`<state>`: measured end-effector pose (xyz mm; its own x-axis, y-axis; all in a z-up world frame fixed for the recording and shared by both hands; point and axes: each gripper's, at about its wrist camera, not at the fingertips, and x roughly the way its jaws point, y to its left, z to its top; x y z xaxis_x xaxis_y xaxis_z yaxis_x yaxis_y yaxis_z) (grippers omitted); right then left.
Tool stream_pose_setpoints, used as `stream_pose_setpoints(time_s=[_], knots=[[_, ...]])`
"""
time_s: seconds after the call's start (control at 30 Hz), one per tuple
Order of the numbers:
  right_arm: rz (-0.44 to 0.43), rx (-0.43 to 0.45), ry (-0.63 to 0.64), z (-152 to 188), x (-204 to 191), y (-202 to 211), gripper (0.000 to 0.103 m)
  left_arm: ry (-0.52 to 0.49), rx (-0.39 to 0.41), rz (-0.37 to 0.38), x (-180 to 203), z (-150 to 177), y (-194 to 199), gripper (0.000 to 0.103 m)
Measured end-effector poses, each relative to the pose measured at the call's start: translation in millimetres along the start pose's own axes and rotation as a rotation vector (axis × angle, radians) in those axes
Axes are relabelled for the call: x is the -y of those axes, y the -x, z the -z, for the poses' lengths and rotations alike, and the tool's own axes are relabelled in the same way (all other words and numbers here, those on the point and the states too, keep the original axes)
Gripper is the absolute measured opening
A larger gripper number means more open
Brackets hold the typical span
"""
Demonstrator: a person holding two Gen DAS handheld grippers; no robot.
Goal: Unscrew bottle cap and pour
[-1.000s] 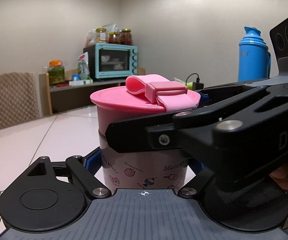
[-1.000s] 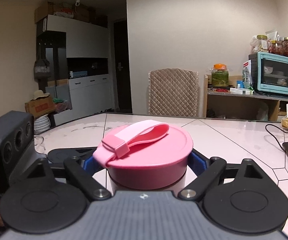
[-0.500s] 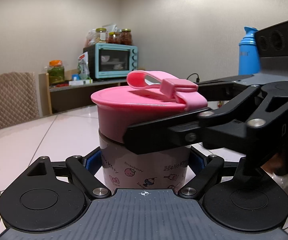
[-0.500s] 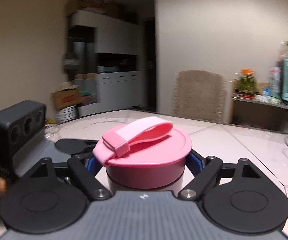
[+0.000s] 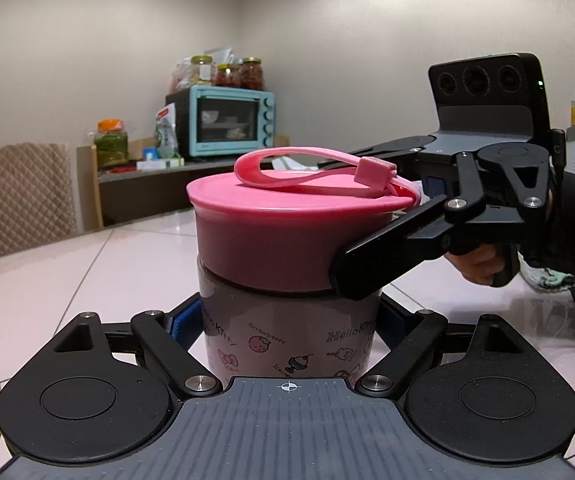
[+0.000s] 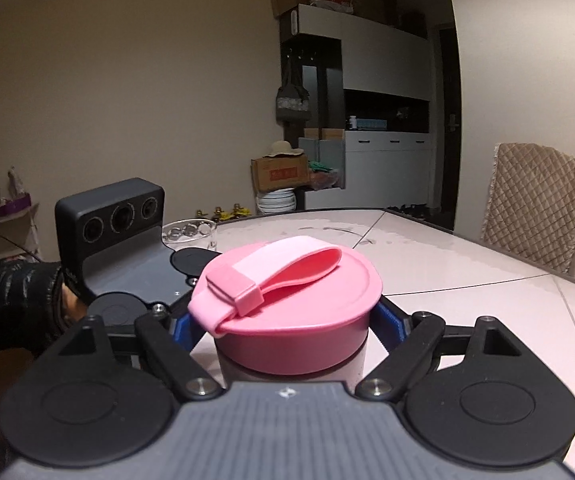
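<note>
Both grippers clamp one bottle on the table.

The left gripper (image 5: 287, 328) is closed on the bottle (image 5: 291, 340) body, blue pads pressed to its printed sides; the bottle stands upright on the white table (image 5: 67, 280), away from its edges. The right gripper (image 6: 287, 320) is closed around the pink cap (image 6: 299, 304), whose strap (image 6: 279, 268) lies looped across the top. A glass (image 6: 191, 234) stands behind the left gripper.

The left gripper (image 5: 289, 320) clamps low while the right gripper (image 6: 291, 320) clamps higher, fingers (image 5: 351, 276) closed inward.
</note>
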<state>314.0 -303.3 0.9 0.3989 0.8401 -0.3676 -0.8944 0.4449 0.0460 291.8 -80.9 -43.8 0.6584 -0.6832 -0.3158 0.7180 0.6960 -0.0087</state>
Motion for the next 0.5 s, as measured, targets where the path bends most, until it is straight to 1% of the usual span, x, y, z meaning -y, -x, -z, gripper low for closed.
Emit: stream_pose_setpoints(time_s=[0.03,0.07,0.1,0.2,0.3,0.43,0.5], knots=[[0.022,-0.001,-0.019,1,-3,0,0.091,0.0,0.0,0.001,-1,0,0,0.09],[0.041,-0.002,-0.035,1,-4,0,0.098,0.0,0.0,0.001,-1,0,0,0.09],[0.068,-0.002,-0.049,2,-5,0,0.099,0.0,0.0,0.001,-2,-1,0,0.09],[0.17,0.009,-0.081,3,-23,2,0.099,0.0,0.0,0.001,-2,-1,-1,0.09],[0.246,0.024,-0.112,4,-38,4,0.099,0.0,0.0,0.001,-2,-1,-1,0.09],[0.373,0.063,-0.152,6,-61,5,0.099,0.0,0.001,0.001,-3,-1,-1,0.09],[0.424,0.065,-0.167,8,-67,3,0.099,0.0,0.001,0.001,-3,-1,-1,0.09]])
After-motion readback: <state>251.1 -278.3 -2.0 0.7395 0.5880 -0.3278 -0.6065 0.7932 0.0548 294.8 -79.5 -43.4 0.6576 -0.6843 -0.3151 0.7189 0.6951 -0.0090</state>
